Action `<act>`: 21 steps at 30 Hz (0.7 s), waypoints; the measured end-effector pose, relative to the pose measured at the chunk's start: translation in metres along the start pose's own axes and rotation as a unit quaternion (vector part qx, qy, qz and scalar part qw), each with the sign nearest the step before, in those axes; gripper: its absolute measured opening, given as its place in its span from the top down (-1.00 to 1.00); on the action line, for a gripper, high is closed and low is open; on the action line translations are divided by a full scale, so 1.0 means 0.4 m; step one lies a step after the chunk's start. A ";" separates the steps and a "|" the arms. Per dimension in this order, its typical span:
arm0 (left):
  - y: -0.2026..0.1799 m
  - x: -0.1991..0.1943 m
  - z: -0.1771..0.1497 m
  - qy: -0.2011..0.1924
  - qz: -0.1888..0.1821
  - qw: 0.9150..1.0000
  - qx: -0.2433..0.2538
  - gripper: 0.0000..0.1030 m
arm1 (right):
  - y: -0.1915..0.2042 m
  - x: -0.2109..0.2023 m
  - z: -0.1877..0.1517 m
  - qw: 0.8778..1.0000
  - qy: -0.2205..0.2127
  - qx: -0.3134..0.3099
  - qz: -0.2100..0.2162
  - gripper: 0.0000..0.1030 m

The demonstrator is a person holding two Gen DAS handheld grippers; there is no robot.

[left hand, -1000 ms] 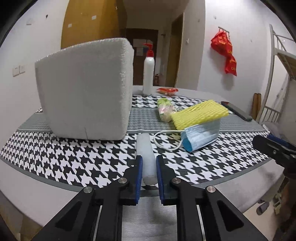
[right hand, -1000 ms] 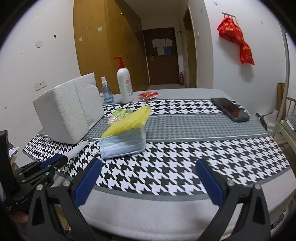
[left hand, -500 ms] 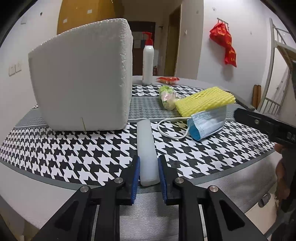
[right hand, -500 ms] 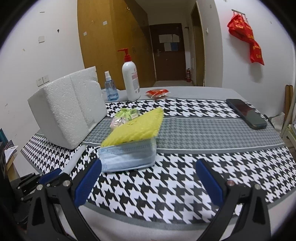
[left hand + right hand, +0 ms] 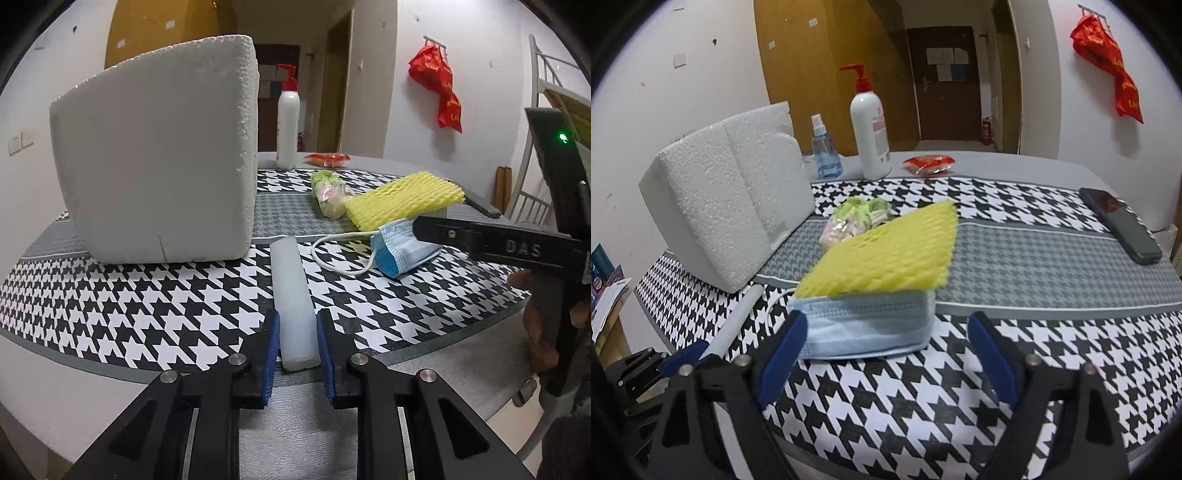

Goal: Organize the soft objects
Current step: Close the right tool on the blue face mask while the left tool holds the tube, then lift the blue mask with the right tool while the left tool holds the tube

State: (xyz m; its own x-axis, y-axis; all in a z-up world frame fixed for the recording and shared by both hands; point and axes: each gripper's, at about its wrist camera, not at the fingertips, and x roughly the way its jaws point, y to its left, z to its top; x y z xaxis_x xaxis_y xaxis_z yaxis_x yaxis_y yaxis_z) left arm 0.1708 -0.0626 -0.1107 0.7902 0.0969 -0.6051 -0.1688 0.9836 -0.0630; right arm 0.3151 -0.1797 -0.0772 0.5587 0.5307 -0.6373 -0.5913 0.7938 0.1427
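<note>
Translucent white and waxy-looking, the foam stick (image 5: 293, 295) lies on the counter (image 5: 110, 317) between the blue pads of the left gripper (image 5: 296, 345), pointing away towards twelve o'clock in the left wrist view. The jaws stand only a little wider than the stick; whether the pads press on it or merely flank it I cannot tell.

In the right wrist view the right gripper (image 5: 886, 354) has its jaws apart and closing. The folded blue face mask (image 5: 864, 325) sits just ahead of them at twelve o'clock, its near left corner beside the left pad, with nothing clamped yet. A yellow foam net sleeve (image 5: 886, 254) rests tilted on top of the mask, and a crinkly clear packet (image 5: 853, 221) of green and pink pieces lies behind it at about eleven o'clock.

My reading is that the step in hand is the approach to the mask. The next move calls for easing forward until the mask sits between the pads, then pinching low so that the net sleeve does not slide off.

The mask is pleated, limp fabric with a looping white ear cord, likely to crumple. The sleeve is light, springy mesh. The polystyrene block (image 5: 727, 206) at ten o'clock is beaded, rigid and boxy.
</note>
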 end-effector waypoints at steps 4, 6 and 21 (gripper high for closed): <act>-0.001 -0.002 0.001 0.001 -0.002 1.000 0.003 0.55 | 0.002 0.014 0.002 1.000 0.009 -0.002 0.003 -0.36; 0.000 -0.002 0.001 0.001 -0.003 1.000 0.004 0.53 | 0.004 0.021 0.002 1.000 0.017 -0.004 0.001 -0.16; 0.004 -0.001 0.010 0.008 -0.004 1.000 0.000 0.54 | -0.005 -0.059 -0.005 1.000 0.001 0.015 0.005 0.82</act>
State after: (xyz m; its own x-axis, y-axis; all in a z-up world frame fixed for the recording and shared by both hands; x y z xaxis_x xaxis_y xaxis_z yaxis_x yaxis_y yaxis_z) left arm 0.1726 -0.0606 -0.1074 0.7817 0.0871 -0.6176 -0.1635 0.9842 -0.0681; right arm 0.3020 -0.1947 -0.0640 0.5509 0.5381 -0.6379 -0.5795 0.7967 0.1716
